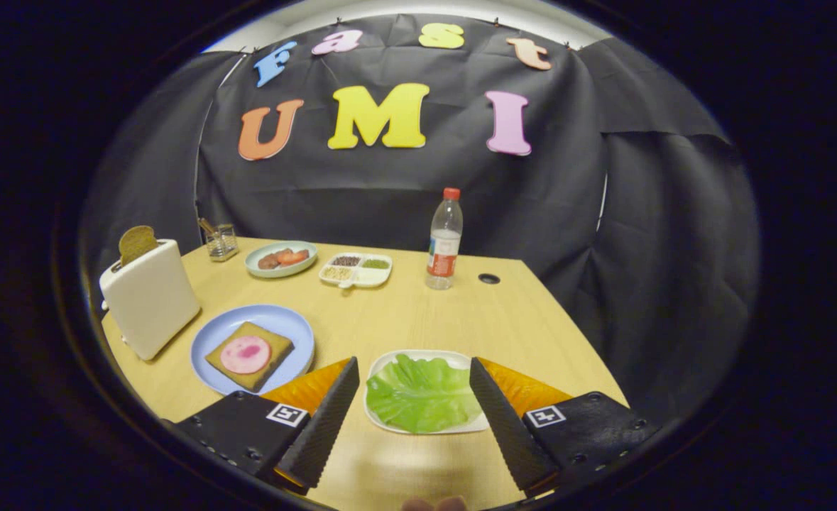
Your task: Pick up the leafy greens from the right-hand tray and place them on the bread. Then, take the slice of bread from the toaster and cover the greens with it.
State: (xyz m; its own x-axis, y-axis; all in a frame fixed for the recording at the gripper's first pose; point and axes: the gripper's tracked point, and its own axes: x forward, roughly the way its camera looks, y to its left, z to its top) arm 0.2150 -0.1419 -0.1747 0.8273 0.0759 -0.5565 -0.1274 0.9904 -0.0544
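- My gripper point(414, 369): fingers spread wide, pinching nothing; they frame the white tray point(390, 424), whose near right rim is hidden behind the right finger.
- Leafy greens point(422, 395): lying in that tray, between my fingertips.
- Bread point(250, 355): on the blue plate point(283, 323), topped with a pink slice.
- Toaster point(150, 298): at the table's left edge, bread slice point(137, 243) half sunk inside.
- Bare tabletop point(418, 319): beyond the tray.

Leafy greens point(422, 394) flat in white tray point(383, 369) — toaster slice point(137, 243) upright.
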